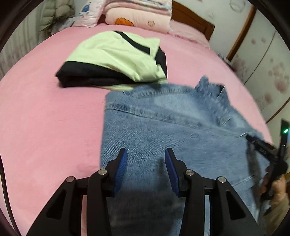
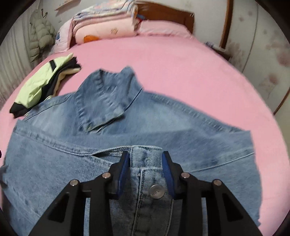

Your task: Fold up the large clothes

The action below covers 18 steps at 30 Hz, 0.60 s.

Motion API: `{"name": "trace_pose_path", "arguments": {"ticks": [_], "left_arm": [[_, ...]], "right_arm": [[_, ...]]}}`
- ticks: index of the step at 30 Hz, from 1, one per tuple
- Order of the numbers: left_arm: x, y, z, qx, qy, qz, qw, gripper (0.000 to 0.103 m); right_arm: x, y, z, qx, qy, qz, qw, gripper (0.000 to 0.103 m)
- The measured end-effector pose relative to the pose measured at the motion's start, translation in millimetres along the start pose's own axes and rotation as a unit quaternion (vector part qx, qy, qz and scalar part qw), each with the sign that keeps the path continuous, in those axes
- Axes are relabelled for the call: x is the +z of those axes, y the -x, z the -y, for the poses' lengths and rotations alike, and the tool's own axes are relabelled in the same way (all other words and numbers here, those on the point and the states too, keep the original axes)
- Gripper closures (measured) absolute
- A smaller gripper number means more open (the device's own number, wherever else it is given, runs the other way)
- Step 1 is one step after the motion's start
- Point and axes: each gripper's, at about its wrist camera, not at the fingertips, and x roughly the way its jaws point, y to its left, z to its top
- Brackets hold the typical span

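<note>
A blue denim jacket (image 1: 181, 127) (image 2: 190, 127) lies spread on the pink bed (image 1: 45, 118) (image 2: 172, 63), with its collar (image 2: 105, 101) at the far side. My left gripper (image 1: 145, 154) hovers open over the jacket's left part, with nothing between its blue pads. My right gripper (image 2: 145, 158) straddles a sleeve cuff (image 2: 145, 174) that carries a metal button (image 2: 156, 192). The cuff lies flat and unwrinkled between the pads, which stand close at its edges. In the left wrist view the right gripper (image 1: 253, 140) shows at the jacket's right side, held by a hand (image 1: 277, 188).
A folded pale-green and black garment pile (image 1: 116, 56) (image 2: 36, 90) sits on the bed beyond the jacket's left shoulder. Stacked pink bedding (image 1: 137, 16) (image 2: 105, 23) rests against the wooden headboard (image 1: 192, 20). A puffer coat (image 2: 39, 34) hangs at the left wall.
</note>
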Motion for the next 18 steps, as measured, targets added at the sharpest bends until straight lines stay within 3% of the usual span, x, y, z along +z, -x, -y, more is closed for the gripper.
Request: {"name": "trace_pose_path", "arguments": {"ticks": [4, 11, 13, 15, 18], "left_arm": [[-9.0, -32.2, 7.9, 0.058, -0.022, -0.025, 0.9978, 0.068], [-9.5, -29.9, 6.7, 0.060, -0.007, 0.001, 0.9982, 0.068], [-10.6, -33.4, 7.5, 0.066, -0.008, 0.003, 0.9978, 0.068], [-12.0, -35.9, 9.3, 0.074, -0.010, 0.003, 0.9972, 0.068], [-10.1, -30.1, 10.8, 0.078, -0.005, 0.011, 0.9969, 0.069]], "right_arm": [[-8.3, -22.2, -13.0, -0.033, 0.040, -0.027, 0.998, 0.064], [9.8, -4.6, -13.9, -0.043, 0.034, 0.030, 0.998, 0.066], [13.8, -17.0, -15.7, -0.041, 0.035, 0.009, 0.999, 0.065], [11.7, -36.7, -19.2, -0.039, 0.043, -0.042, 0.997, 0.064], [10.5, -23.2, -15.7, -0.041, 0.029, -0.030, 0.998, 0.059]]}}
